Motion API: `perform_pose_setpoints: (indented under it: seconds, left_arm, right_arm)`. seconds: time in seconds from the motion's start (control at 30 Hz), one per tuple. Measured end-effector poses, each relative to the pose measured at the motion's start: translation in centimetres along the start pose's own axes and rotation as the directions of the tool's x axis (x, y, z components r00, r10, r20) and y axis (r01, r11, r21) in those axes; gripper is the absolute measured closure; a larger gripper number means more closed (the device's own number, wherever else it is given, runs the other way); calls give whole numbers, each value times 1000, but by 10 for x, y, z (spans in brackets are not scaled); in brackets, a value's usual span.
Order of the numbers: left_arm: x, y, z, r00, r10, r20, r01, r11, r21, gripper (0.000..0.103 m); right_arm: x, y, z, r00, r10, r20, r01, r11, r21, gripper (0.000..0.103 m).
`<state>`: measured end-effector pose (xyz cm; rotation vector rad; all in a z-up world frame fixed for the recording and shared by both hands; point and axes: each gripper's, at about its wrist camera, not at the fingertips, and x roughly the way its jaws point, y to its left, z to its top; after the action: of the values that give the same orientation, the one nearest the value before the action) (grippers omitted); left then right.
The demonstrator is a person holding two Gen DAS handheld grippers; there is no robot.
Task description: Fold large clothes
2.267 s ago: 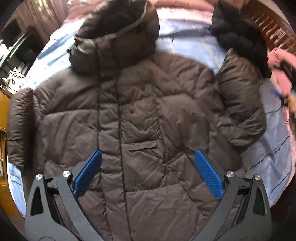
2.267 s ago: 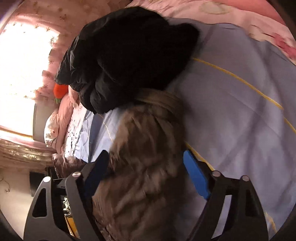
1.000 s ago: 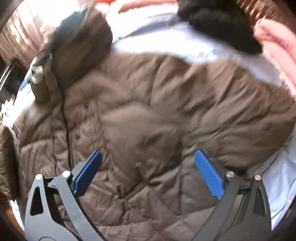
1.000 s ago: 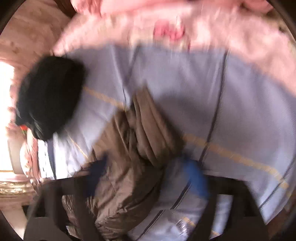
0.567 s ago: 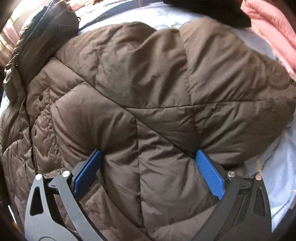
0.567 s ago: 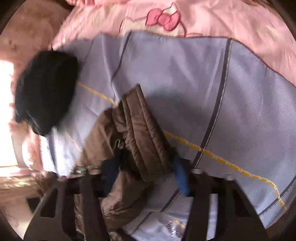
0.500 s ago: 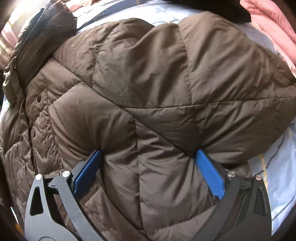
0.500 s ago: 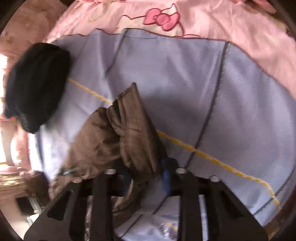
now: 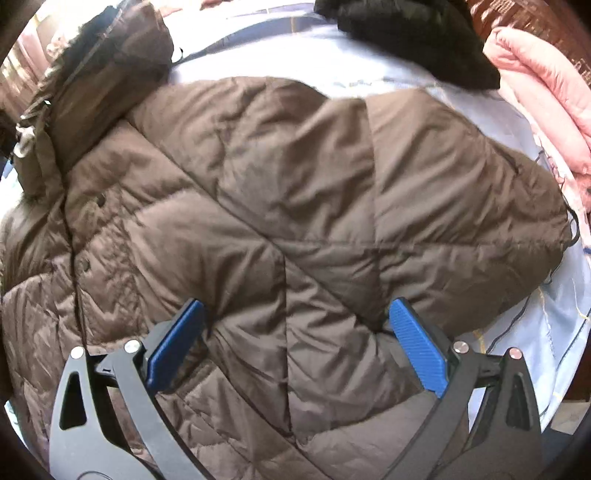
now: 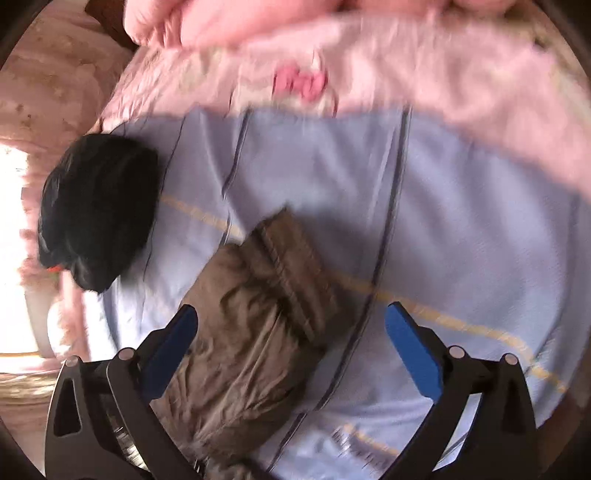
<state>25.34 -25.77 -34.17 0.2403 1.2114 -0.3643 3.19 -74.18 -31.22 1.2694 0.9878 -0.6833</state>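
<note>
A big brown quilted down jacket (image 9: 295,206) lies front up on the blue bed sheet (image 9: 554,332), its hood (image 9: 99,70) at the upper left. My left gripper (image 9: 291,343) is open, its blue pads pressed against a puffy bulge of the jacket's right side. In the right wrist view the jacket's sleeve with its cuff (image 10: 291,266) lies on the sheet (image 10: 461,229). My right gripper (image 10: 291,350) is open just above the sleeve, holding nothing.
A black garment (image 9: 413,33) lies at the head of the bed and also shows in the right wrist view (image 10: 96,210). A pink quilt (image 9: 546,92) is bunched at the right, also in the right wrist view (image 10: 406,55).
My right gripper had closed on the sleeve cuff and has now opened and let it go. The left gripper pulled back a little, staying open on the jacket.
</note>
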Motion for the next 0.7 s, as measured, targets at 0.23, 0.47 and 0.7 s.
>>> perform_pose_setpoints:
  seconds: [0.23, 0.47, 0.7]
  left_arm:
    - [28, -12, -17, 995, 60, -75, -55, 996, 68, 2]
    - [19, -8, -14, 995, 40, -96, -36, 998, 47, 2]
    - [-71, 106, -4, 983, 184, -1, -180, 959, -219, 2]
  right_arm:
    - [65, 8, -26, 982, -64, -177, 58, 998, -36, 28]
    - [18, 111, -61, 994, 1, 106, 29, 957, -287, 97]
    - [-77, 257, -193, 921, 344, 183, -108, 678, -727, 97]
